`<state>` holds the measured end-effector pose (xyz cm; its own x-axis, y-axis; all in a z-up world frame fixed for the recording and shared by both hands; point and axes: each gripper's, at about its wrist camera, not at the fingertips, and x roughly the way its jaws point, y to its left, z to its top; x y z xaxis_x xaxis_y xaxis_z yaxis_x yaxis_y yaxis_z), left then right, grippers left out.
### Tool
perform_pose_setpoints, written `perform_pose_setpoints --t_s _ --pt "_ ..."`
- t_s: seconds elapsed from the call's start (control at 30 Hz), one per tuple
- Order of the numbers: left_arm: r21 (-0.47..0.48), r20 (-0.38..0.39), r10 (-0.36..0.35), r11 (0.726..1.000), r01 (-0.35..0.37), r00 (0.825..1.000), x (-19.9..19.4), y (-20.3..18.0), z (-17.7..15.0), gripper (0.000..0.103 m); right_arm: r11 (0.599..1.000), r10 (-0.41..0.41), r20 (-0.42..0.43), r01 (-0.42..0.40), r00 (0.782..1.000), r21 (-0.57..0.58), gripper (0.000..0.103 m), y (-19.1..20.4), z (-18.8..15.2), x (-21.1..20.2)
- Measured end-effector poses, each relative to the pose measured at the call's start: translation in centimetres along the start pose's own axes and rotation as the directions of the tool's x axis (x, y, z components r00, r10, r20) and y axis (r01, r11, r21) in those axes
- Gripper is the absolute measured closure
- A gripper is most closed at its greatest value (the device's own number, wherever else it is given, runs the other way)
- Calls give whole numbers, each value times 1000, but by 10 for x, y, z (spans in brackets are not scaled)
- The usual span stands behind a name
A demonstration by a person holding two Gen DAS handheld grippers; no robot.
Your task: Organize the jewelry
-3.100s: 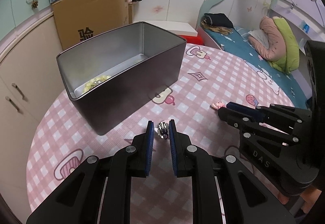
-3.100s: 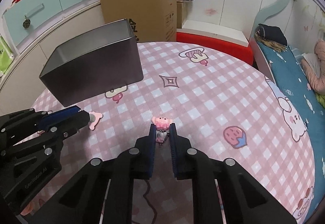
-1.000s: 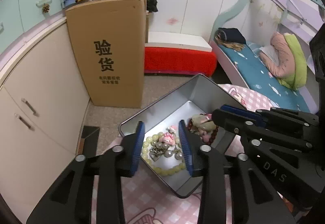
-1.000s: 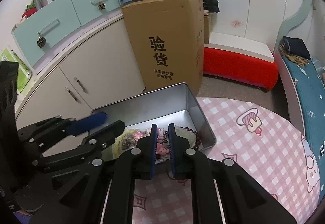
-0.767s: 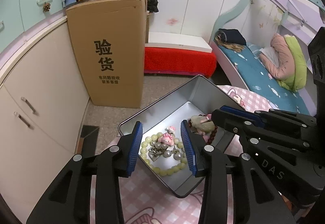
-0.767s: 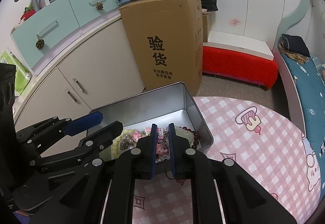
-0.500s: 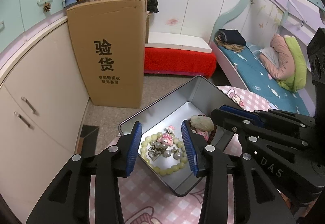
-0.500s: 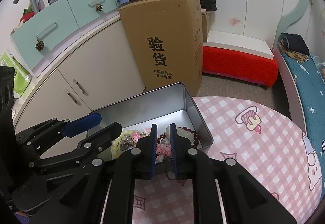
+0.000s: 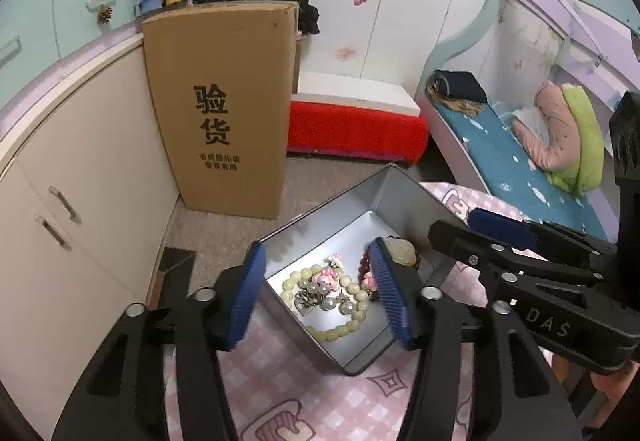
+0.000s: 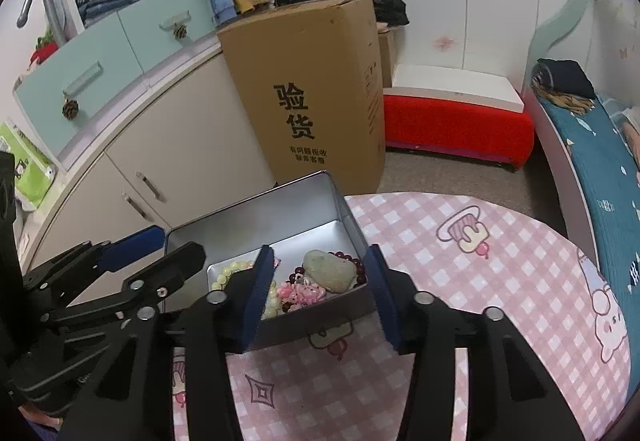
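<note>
Jewelry lies heaped inside the metal tin at the edge of the pink checked table. Above the tin, the left gripper and right gripper have both just been opening, jaws spread and empty.

Brushed metal, matt plastic and printed cloth

The metal tin has a dull satin sheen inside, smooth and faintly reflective; in it lie glossy pale-green beads, pearly round beads, a dark red polished bead string, a waxy grey-green stone and shiny pink charms. The worktop wears a soft pink checked cloth — matt, printed with cartoon figures. The left gripper and right gripper are matt black plastic with bright metal screws, their jaws faced with ribbed blue rubbery pads. Behind stands a cardboard box — plain brown, matt.
</note>
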<state>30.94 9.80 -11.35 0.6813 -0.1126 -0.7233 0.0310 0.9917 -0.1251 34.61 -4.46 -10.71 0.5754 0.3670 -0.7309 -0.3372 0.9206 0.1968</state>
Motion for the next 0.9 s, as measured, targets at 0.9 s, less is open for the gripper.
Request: perform_pose_setpoints --t_s 0.9 --pt "63 332 63 994 -88 941 -211 -83 -73 21 991 -120 307 133 944 -20 33 16 -95 -225"
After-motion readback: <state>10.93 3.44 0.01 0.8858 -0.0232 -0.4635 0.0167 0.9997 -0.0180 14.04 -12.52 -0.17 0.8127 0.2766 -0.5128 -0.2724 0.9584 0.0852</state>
